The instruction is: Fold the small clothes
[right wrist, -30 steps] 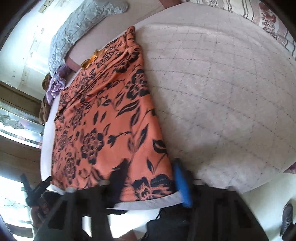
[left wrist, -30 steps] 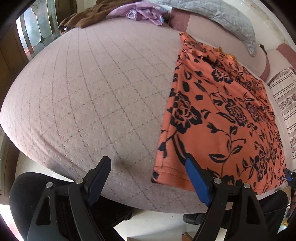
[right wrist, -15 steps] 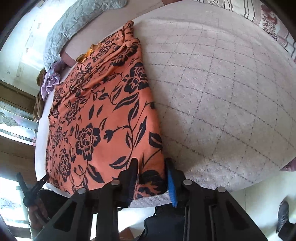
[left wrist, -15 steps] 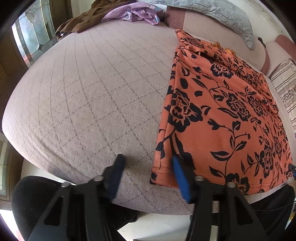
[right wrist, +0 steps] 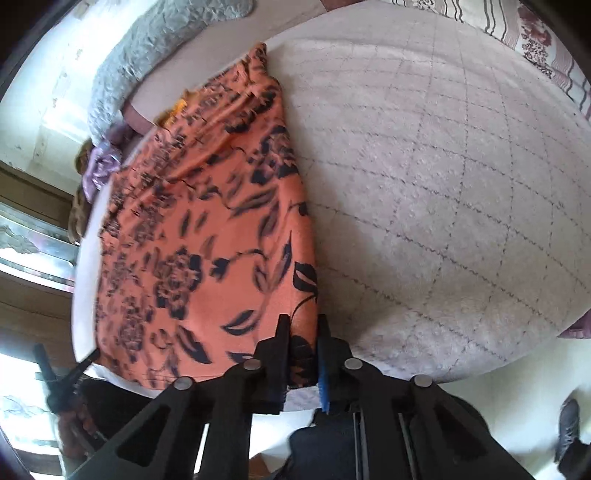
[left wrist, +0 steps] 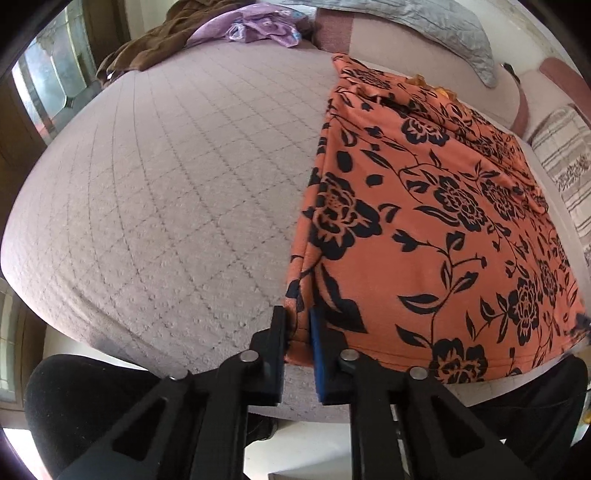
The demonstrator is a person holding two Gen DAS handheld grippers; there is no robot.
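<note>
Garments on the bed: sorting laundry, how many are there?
3: orange floral one at the near edge, gripped at both corners; purple and brown ones at the far side. More may be hidden.

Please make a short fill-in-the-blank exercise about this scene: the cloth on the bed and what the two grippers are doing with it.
1. The orange garment carries a black ____ pattern.
2. The left gripper has its jaws shut on the garment's near ____ corner.
3. The right gripper pinches the near edge at the ____ corner.
4. The garment lies on a quilted ____.

Missing words: floral; left; right; bed
</note>
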